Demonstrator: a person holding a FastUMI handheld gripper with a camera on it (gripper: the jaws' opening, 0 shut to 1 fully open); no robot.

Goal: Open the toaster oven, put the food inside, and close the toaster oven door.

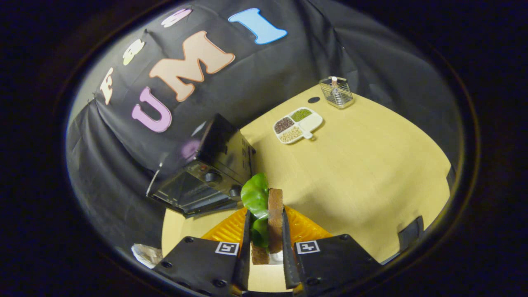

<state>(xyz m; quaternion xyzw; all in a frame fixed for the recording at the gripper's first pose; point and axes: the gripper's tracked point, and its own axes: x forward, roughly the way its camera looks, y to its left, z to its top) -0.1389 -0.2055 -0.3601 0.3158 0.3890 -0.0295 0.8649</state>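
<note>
Tool (pixel 266 231) fingers clamp a sandwich (pixel 270 218) between them: brown bread slice upright with green lettuce (pixel 255 196) sticking out at 12 o'clock. Orange tray (pixel 305 229) lies under the fingers on the bench (pixel 363 173). Toaster oven (pixel 206 177) sits just beyond at 11 o'clock, door apparently lowered. Divided dish (pixel 298 125) of grains and wire basket (pixel 336 93) stand far off at 1 o'clock.

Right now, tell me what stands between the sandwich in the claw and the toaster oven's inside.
Nothing visible. The claw is shut on the sandwich, raised above the orange plate. The toaster oven sits just ahead with its door apparently open; only bare table lies between.
</note>
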